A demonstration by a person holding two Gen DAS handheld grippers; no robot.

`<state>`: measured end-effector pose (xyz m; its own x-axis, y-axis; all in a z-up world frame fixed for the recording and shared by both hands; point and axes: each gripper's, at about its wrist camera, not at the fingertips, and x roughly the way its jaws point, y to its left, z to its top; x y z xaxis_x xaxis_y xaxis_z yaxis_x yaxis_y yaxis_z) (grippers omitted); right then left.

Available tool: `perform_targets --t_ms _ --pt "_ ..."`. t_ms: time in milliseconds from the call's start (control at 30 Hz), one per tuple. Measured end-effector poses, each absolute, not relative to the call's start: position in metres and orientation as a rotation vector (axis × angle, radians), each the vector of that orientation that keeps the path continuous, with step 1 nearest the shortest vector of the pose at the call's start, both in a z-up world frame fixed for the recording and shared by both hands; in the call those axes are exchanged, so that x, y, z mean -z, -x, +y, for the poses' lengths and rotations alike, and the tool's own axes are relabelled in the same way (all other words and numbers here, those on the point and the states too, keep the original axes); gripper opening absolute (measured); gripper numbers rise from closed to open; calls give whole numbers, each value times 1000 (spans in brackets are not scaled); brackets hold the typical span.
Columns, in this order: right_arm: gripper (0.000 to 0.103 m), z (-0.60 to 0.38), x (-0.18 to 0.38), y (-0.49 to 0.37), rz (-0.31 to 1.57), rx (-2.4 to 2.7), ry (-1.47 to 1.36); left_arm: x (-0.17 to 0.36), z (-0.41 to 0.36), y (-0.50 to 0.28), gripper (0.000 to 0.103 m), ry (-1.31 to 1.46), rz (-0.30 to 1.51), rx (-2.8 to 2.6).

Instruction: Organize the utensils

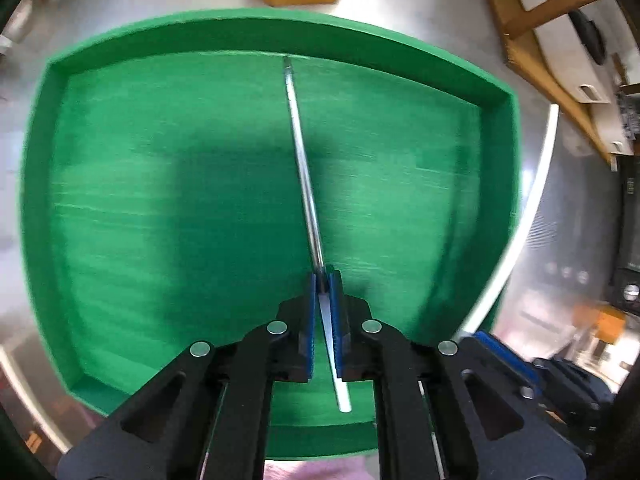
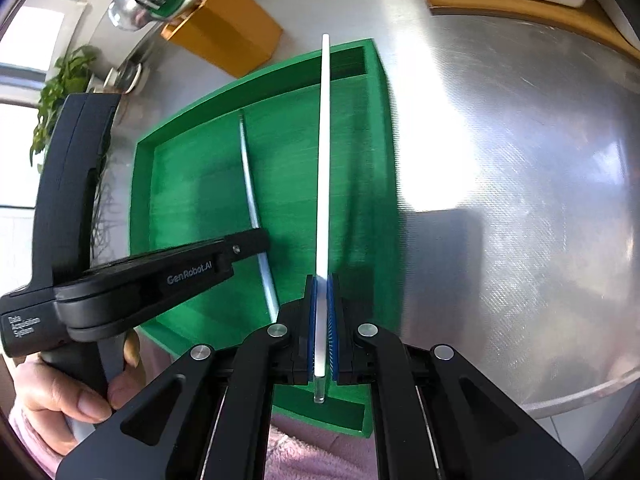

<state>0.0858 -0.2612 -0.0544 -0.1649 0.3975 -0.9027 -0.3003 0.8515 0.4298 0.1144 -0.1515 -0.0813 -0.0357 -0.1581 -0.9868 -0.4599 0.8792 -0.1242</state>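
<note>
Below, brushed steel table (image 2: 500, 200), green tray (image 1: 160, 200).

The left gripper (image 2: 248, 246) carries "GenRobot.AI" in pale letters along its black side. Its handle block reads "Data Acquisition System" in small white print. No other text is legible.

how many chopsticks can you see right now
2: one chopstick lies in the green tray between the left gripper's jaws; the other chopstick is clamped in the right gripper.
</note>
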Motion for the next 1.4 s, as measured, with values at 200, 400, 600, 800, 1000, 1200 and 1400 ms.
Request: perform_targets --t_ms 200,400,600,800,1000,1200,1400 --pt "5 -260 52 -87 1631 -635 -59 81 -169 -116 11 406 1607 -279" --pt "0 -267 41 -92 1581 -668 -58 81 -174 -112 5 426 1581 -254" --pt "0 -268 41 -94 1560 -698 -59 77 -162 -92 4 466 1516 -213" --pt "4 -256 54 -105 1604 -706 -112 75 -123 -67 4 509 1491 -187" --pt "20 -230 64 -101 1668 -612 -71 77 -112 -70 4 512 1505 -197" --pt "41 -218 70 -101 1681 -499 -54 72 -96 -62 4 489 1512 -209" --pt "22 -198 83 -94 1723 -363 45 68 -86 -57 4 468 1524 -214"
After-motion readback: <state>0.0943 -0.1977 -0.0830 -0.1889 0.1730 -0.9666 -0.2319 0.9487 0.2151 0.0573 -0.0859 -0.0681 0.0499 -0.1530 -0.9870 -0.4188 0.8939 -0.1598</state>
